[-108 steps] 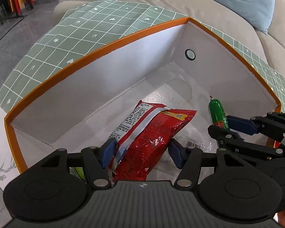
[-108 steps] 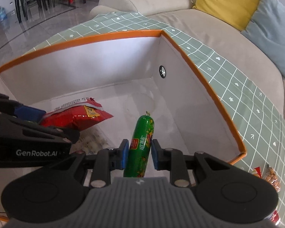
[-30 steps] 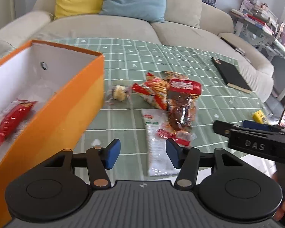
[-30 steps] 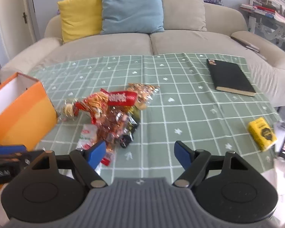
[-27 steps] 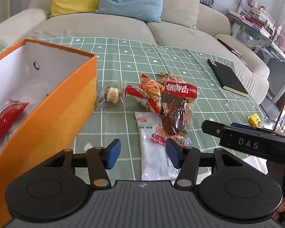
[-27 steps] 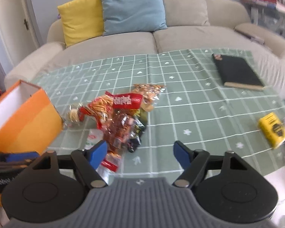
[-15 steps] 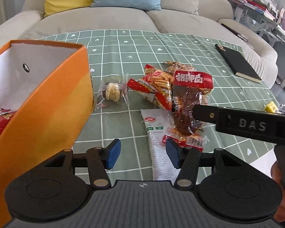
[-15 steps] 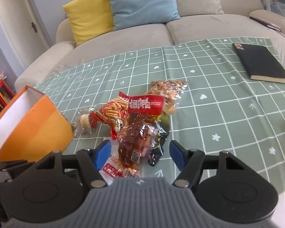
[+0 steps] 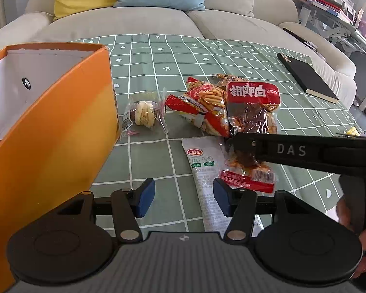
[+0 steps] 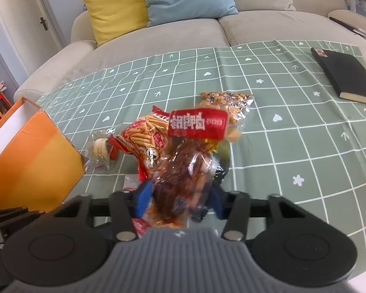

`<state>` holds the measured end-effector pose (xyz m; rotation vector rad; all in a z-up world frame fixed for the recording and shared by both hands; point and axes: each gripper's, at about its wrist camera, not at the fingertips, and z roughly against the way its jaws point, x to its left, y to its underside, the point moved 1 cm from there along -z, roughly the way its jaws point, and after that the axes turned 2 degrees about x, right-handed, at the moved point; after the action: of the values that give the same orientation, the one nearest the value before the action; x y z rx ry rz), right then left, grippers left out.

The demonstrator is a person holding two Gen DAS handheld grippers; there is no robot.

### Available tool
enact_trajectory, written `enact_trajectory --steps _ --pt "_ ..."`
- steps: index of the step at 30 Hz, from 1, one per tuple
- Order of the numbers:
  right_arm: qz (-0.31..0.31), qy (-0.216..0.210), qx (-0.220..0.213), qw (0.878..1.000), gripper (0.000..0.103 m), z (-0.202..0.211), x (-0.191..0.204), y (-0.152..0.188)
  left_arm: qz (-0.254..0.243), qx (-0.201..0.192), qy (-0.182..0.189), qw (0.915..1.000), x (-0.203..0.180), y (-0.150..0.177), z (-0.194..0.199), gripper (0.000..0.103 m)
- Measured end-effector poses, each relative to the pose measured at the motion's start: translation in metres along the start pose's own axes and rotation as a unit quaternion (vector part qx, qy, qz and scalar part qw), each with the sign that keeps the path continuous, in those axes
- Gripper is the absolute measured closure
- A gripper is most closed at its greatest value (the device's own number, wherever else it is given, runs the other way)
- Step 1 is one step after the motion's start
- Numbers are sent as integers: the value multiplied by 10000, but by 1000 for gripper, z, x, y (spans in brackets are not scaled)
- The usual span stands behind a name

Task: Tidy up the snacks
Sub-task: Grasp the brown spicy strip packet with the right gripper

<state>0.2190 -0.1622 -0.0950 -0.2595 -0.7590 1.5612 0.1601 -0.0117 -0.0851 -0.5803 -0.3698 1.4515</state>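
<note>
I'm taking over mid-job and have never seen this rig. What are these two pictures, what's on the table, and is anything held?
No robot: a person holds hand tongs, each carrying a camera looking along its fingers. In the left view, the left tongs are open and empty over a white packet, with the orange box alongside. In the right view, the right tongs are closing around the clear packet of dark snack with a red label. Also on the green checked cloth: a stick-snack bag, a wrapped pastry and a black book.
</note>
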Motion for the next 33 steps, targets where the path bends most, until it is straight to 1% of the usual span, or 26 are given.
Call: enact_trajectory --steps 3,4,5,6,7,11,14,16,17,21,24,25,28,30,31,32,33 --pt "11 2 -12 10000 64 7 2 1 62 -5 76 10000 0 0 1 38" --pt "1 -11 -24 10000 67 10 3 1 80 -9 132 9999 0 -1 2 37" --pt "-8 -21 -42 10000 83 13 3 2 91 -15 211 9997 -1 -1 3 37" --pt "-37 -93 -101 9999 88 18 3 2 87 -18 267 9996 -2 -1 3 34" --pt "-59 -154 -131 9998 97 24 3 1 72 -17 319 9995 -3 -1 4 32" --pt "90 52 -174 9998 99 41 3 5 19 63 370 9993 -9 1 1 32" --pt "45 101 -54 9999 101 55 -5 8 110 166 439 9988 -11 1 -3 31" --pt "43 198 72 9998 102 64 -12 9 135 220 495 9984 -15 0 -4 25" --pt "65 295 142 9994 103 67 -15 11 126 236 494 9984 -17 0 -5 24" --pt "-16 473 427 9980 103 70 -29 19 33 334 388 9987 -28 1 -10 20" --pt "-71 373 526 9979 103 68 -31 24 -2 449 196 9988 -34 2 -17 20" --pt "-79 326 523 9981 102 68 -31 25 11 491 160 9987 -34 2 -19 19" --pt "-98 234 524 9983 95 65 -31 26 -76 460 8 9989 -39 2 -22 17" --pt "-99 239 493 9985 93 62 -30 26 -202 424 -98 9988 -43 2 -24 16" --pt "-98 221 491 9985 91 60 -29 26 -246 405 -122 9988 -44 3 -24 16" --pt "-104 189 496 9985 86 59 -28 26 -283 396 -137 9987 -45 4 -25 16" --pt "-145 129 483 9986 85 57 -28 25 -318 395 -145 9986 -46 4 -25 16"
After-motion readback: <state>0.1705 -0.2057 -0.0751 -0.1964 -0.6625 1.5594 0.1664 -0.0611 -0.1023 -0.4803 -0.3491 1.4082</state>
